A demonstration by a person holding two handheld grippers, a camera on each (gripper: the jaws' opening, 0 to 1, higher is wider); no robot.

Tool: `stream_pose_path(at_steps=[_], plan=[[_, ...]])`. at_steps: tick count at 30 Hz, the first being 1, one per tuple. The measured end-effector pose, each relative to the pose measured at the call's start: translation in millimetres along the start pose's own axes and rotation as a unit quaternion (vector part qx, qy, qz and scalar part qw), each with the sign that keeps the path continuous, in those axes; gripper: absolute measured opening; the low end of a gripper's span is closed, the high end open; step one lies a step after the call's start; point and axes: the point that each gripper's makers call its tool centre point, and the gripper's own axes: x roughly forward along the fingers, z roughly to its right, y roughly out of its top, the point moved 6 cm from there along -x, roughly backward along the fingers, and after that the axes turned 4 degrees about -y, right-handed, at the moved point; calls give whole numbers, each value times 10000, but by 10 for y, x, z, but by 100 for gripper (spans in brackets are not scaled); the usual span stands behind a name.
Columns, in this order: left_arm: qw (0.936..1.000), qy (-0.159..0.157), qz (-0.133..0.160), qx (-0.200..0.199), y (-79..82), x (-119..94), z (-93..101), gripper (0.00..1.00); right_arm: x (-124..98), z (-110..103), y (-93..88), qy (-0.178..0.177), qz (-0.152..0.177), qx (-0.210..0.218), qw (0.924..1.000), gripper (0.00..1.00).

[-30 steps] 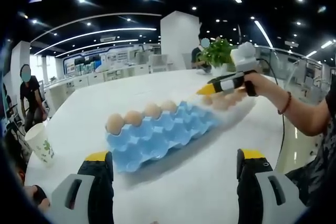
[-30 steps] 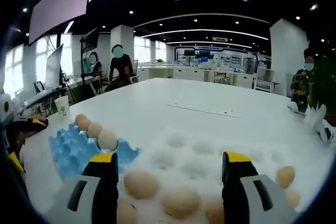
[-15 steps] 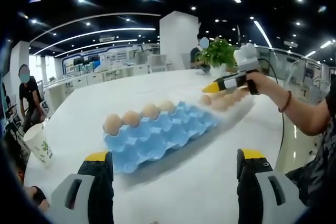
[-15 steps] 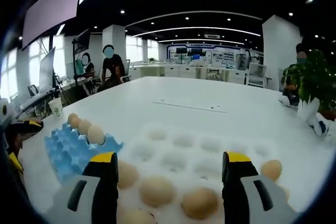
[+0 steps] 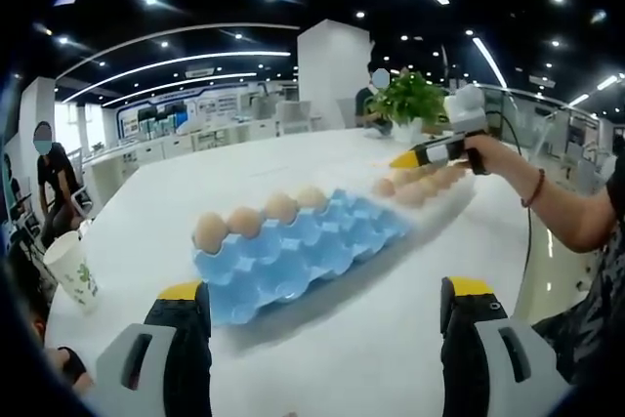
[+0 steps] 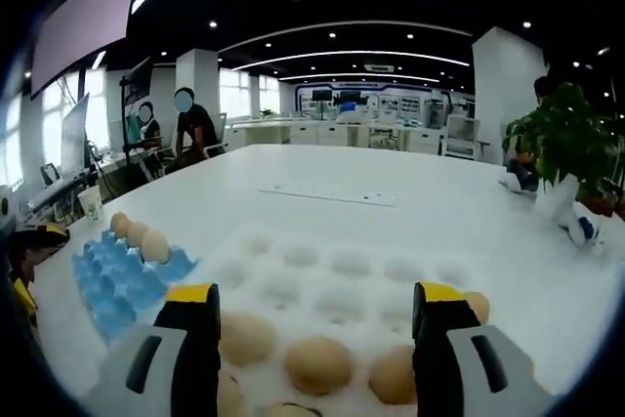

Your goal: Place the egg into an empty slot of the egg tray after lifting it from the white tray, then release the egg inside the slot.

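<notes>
A blue egg tray (image 5: 298,251) lies on the white table, with a row of brown eggs (image 5: 256,221) along its far edge. Behind it sits the white tray (image 5: 430,190) with more eggs. My left gripper (image 5: 322,339) is open, short of the blue tray. In the right gripper view the white tray (image 6: 332,275) spreads below my open right gripper (image 6: 317,339), and several brown eggs (image 6: 317,363) lie in its near dimples between the jaws. The blue egg tray (image 6: 122,275) shows at the left. In the left gripper view the right gripper (image 5: 430,153), held by a hand, hovers over the white tray.
A paper cup (image 5: 73,266) stands at the table's left edge. A potted plant (image 5: 405,104) stands at the far end of the table, and it shows at the right as the plant (image 6: 562,148). People sit in the background. The table's right edge runs near the person's arm (image 5: 576,212).
My right gripper has moved further over the white tray, so the eggs sit differently between its jaws and the blue tray has slid left. The left gripper view is almost unchanged.
</notes>
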Motion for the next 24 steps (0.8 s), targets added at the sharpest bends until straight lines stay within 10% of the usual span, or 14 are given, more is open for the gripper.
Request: stream_pose_path(at_steps=[24], plan=[[10000,21,-52,78,-5,7,-7,100,-57,627,-92,-495,-105,100,9987,82]])
